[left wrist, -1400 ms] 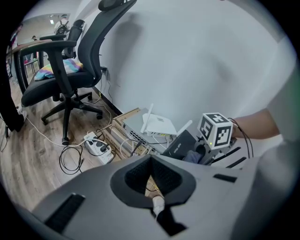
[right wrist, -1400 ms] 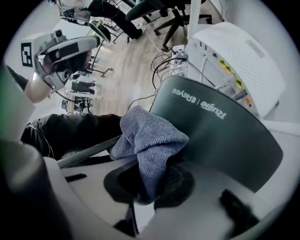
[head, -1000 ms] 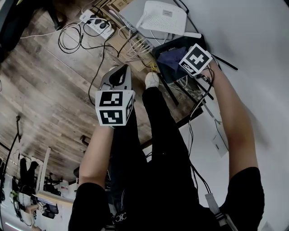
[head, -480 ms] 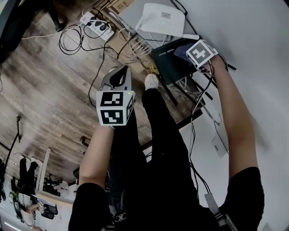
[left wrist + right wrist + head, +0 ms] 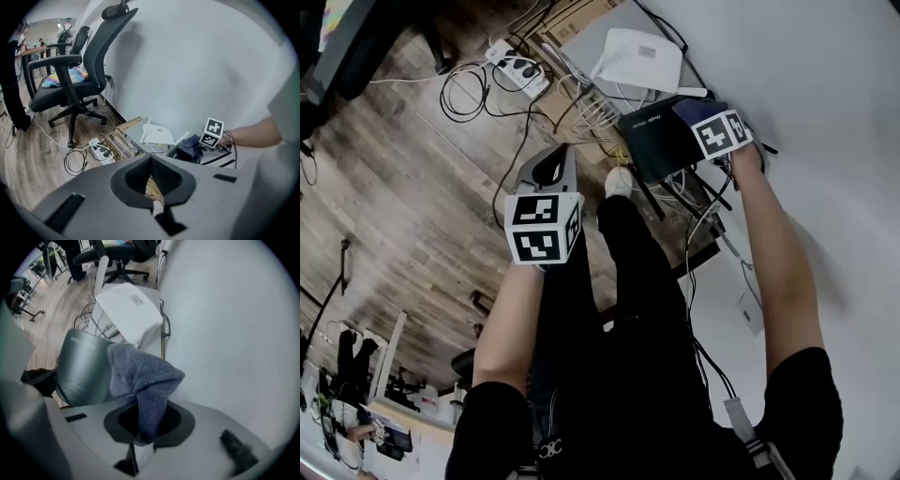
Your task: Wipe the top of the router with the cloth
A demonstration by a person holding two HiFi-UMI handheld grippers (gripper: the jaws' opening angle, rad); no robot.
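The right gripper's (image 5: 143,439) jaws are clamped on one end of the cloth (image 5: 140,376). The rest of it bunches forward in a loose fold and lies on the far edge of the dark router (image 5: 79,369), close to the wall (image 5: 225,310).

The cloth looks like soft, light terry. It should drape and drag rather than slide, so a flat spread under light pressure would probably cover more of the lid than the bunched fold does. The pinch at the cloth's end looks deep enough to hold through a stroke.

The router is a stiff plastic shell with a smooth, slightly ridged top. It is probably light enough to shift on its cables (image 5: 581,103) if pushed hard, so strokes are best kept gentle and along the lid.

Just beyond it a white router (image 5: 129,312) leans near the wall, and a power strip (image 5: 517,67) sits further out on the wood floor.

The left gripper (image 5: 152,180) hangs well apart from all this, above the person's leg. Its jaws are together with nothing between them. It could steady the router's near edge if it slides.
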